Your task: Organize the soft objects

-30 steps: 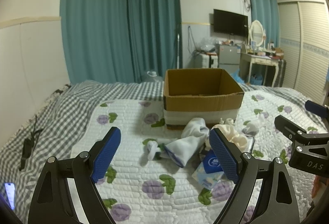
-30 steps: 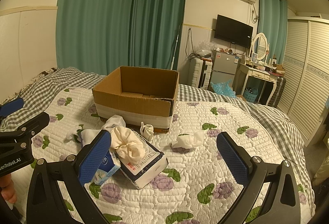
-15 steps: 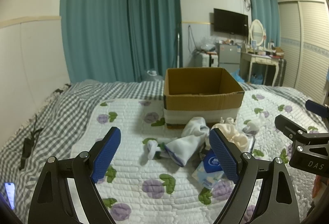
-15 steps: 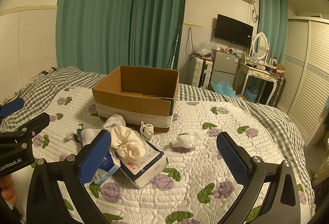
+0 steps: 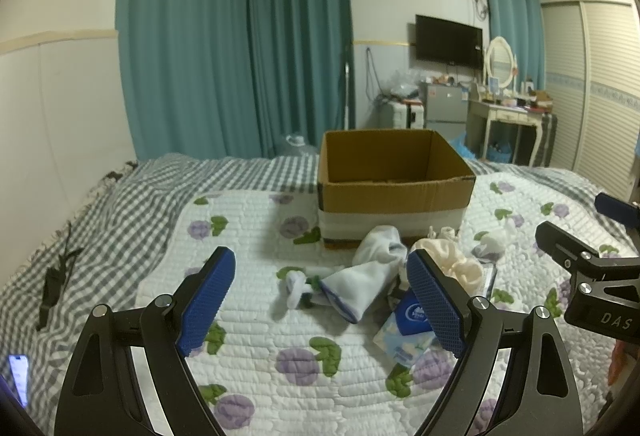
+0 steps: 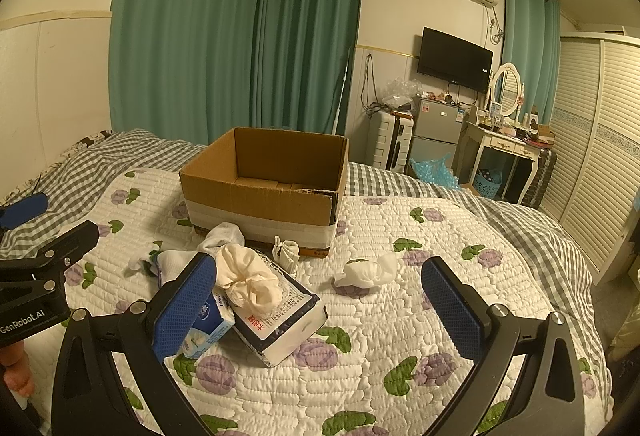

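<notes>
An open cardboard box [image 5: 394, 184] [image 6: 264, 192] stands on the quilted bed, nothing visible inside. In front of it lie white socks [image 5: 360, 276] [image 6: 222, 236], a cream scrunched cloth [image 6: 248, 280] [image 5: 460, 264] resting on a tissue pack [image 6: 288, 320], a blue tissue pack [image 5: 408, 324] [image 6: 204, 328], a small knotted white cloth [image 6: 286, 252] and a white balled sock [image 6: 366, 274] [image 5: 494, 242]. My left gripper [image 5: 320, 300] hovers open just short of the socks. Also open, my right gripper [image 6: 320, 310] hangs above the tissue pack.
The flowered quilt [image 5: 280, 356] lies over a grey checked sheet [image 5: 120, 212]. A phone [image 5: 18, 376] and a black cable [image 5: 52, 284] lie at the bed's left edge. Beyond the bed stand a small fridge [image 6: 438, 132], dressing table [image 6: 508, 152] and wardrobe [image 6: 596, 156].
</notes>
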### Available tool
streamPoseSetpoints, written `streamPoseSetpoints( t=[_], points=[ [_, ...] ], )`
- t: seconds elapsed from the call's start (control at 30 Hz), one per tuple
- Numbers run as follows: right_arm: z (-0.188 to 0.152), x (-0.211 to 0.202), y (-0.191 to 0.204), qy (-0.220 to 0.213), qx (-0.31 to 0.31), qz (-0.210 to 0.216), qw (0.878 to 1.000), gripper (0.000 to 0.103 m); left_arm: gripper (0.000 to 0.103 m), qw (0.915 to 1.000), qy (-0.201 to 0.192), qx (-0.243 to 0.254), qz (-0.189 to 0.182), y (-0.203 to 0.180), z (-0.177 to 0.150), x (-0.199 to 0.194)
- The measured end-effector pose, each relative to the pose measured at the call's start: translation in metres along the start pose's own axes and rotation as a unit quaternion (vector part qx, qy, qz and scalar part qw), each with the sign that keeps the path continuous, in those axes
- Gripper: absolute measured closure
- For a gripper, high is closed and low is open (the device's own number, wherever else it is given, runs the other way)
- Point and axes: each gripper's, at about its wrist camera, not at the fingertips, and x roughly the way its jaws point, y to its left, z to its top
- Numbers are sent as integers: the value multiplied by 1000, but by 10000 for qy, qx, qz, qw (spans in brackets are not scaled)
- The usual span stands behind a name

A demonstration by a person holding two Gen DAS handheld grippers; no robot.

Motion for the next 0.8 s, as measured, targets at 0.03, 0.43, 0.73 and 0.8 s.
streamPoseSetpoints(
  t=[0.03, 0.43, 0.73, 0.8],
  points=[
    [0, 0, 0, 0, -1, -3, 10000, 0, 13, 10000, -2, 0, -1, 0, 0, 0],
    [2, -2, 1, -1, -4, 16, 10000, 0, 13, 10000, 10, -5, -16, -2, 0, 0],
    [22, -26, -9, -116, -106, 129, 9998, 0, 13, 10000, -28, -57, -5, -7, 11, -21],
    [25, -28, -12, -21, -142, 137, 9998, 0, 13, 9999, 54, -80, -43, -9, 9, -19]
  ],
)
